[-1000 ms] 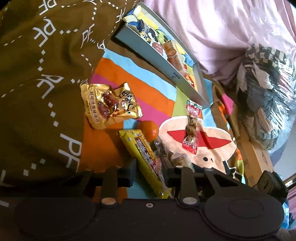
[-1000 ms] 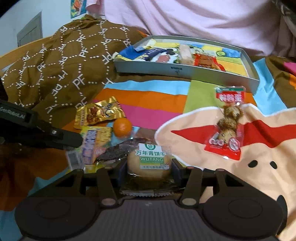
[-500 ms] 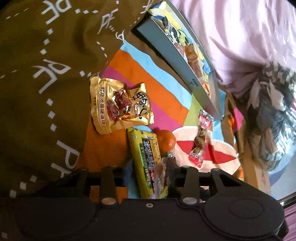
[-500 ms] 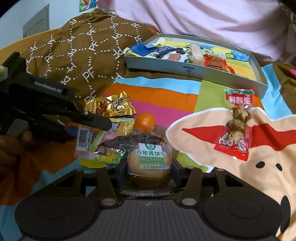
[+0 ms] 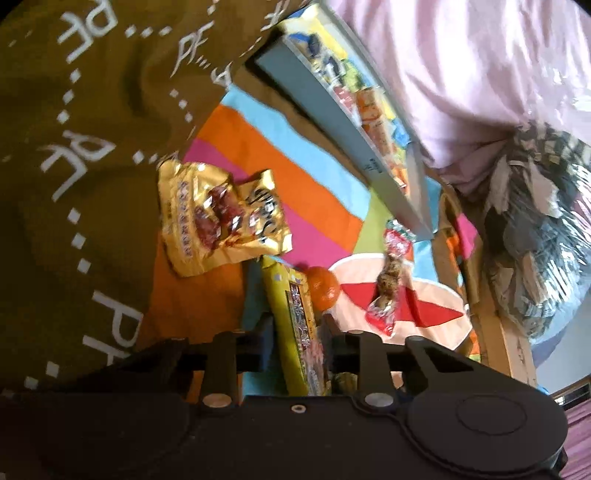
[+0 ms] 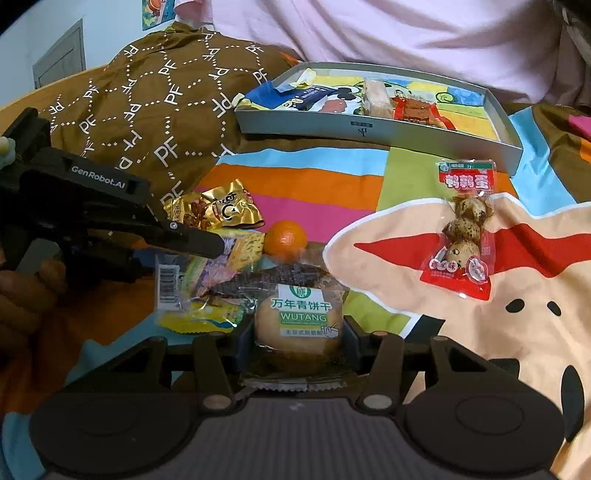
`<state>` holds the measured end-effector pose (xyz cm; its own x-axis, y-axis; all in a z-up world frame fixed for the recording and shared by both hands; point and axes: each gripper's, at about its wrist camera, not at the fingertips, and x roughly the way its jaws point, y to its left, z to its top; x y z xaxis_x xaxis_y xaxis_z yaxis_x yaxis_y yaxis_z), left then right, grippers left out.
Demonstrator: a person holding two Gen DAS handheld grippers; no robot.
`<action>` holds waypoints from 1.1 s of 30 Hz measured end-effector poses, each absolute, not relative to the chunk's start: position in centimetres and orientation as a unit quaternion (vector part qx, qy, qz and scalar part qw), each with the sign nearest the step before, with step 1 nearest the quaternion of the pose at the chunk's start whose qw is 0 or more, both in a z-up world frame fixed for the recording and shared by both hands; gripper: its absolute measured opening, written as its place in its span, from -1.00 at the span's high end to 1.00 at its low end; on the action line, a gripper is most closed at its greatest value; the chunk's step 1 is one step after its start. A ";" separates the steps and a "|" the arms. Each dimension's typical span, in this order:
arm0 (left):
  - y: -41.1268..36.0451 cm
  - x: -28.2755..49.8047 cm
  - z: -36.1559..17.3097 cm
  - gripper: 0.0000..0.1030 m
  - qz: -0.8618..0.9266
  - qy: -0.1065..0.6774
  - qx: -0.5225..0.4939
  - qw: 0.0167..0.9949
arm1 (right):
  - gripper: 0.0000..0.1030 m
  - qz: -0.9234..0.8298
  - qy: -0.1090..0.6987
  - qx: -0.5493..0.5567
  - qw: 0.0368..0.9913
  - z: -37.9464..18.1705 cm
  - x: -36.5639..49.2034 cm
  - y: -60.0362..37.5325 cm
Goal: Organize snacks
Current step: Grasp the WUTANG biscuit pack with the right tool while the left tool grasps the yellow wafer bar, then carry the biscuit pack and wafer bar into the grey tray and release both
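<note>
My right gripper [image 6: 297, 338] is shut on a round wrapped pastry labelled WUTANG [image 6: 298, 323], held low over the bedspread. My left gripper [image 5: 295, 332] has its jaws around a long yellow snack packet [image 5: 295, 317]; it also shows in the right wrist view [image 6: 184, 243], over the same packet [image 6: 207, 284]. A small orange [image 6: 286, 238] lies beside the packet. A gold packet of dried fruit [image 5: 221, 225] lies behind it. A red packet of quail eggs [image 6: 463, 229] lies to the right. The grey tray [image 6: 369, 129] at the back holds several snacks.
A brown patterned quilt [image 6: 147, 96] rises at the left. A pink cover [image 6: 369, 33] lies behind the tray. A dark wrapped snack [image 6: 269, 278] lies just ahead of the pastry. A wooden bed edge [image 5: 513, 343] shows at the right in the left wrist view.
My left gripper has moved in along the yellow packet, which now lies between its jaws. My right gripper has kept its hold on the pastry and shifted slightly.
</note>
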<state>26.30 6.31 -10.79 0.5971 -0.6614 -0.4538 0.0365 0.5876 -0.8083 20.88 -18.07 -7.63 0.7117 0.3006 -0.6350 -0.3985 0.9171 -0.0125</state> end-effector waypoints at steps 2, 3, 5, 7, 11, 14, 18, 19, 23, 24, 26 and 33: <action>6.2 26.2 -10.4 0.59 -0.228 0.381 -0.398 0.803 | -0.04 0.189 0.330 -0.069 0.922 -7.6 20.7 -18.2; 6.2 26.1 -10.3 0.61 -0.233 0.377 -0.397 0.804 | -0.04 0.189 0.331 -0.067 0.922 -7.6 20.7 -18.3; 5.9 26.2 -10.1 0.61 -0.239 0.374 -0.394 0.805 | -0.04 0.188 0.331 -0.064 0.922 -7.6 20.5 -18.4; 5.5 26.3 -10.1 0.61 -0.240 0.374 -0.392 0.805 | -0.04 0.188 0.331 -0.064 0.923 -7.5 20.3 -18.5; 4.5 26.9 -10.3 0.61 -0.241 0.378 -0.387 0.806 | -0.04 0.187 0.331 -0.061 0.923 -7.4 19.9 -18.9; 3.6 27.3 -10.6 0.61 -0.237 0.390 -0.376 0.807 | -0.04 0.187 0.334 -0.061 0.922 -7.6 19.5 -19.2; 2.6 27.8 -11.6 0.60 -0.239 0.413 -0.370 0.797 | -0.04 0.189 0.333 -0.063 0.922 -7.6 19.1 -19.3; 2.5 27.9 -11.6 0.61 -0.243 0.414 -0.371 0.795 | -0.04 0.189 0.332 -0.062 0.922 -7.6 19.1 -19.4; 2.0 27.4 -11.0 0.71 -0.250 0.398 -0.355 0.808 | -0.04 0.183 0.324 -0.061 0.926 -7.5 18.9 -19.6; 1.9 27.2 -10.7 0.74 -0.249 0.392 -0.349 0.814 | -0.03 0.181 0.322 -0.063 0.927 -7.4 18.9 -19.6; 1.6 26.8 -9.9 0.77 -0.248 0.381 -0.332 0.826 | -0.03 0.175 0.314 -0.069 0.931 -7.2 18.7 -19.6; 1.4 26.2 -7.6 0.81 -0.243 0.361 -0.286 0.853 | -0.03 0.156 0.301 -0.062 0.939 -6.4 18.8 -19.9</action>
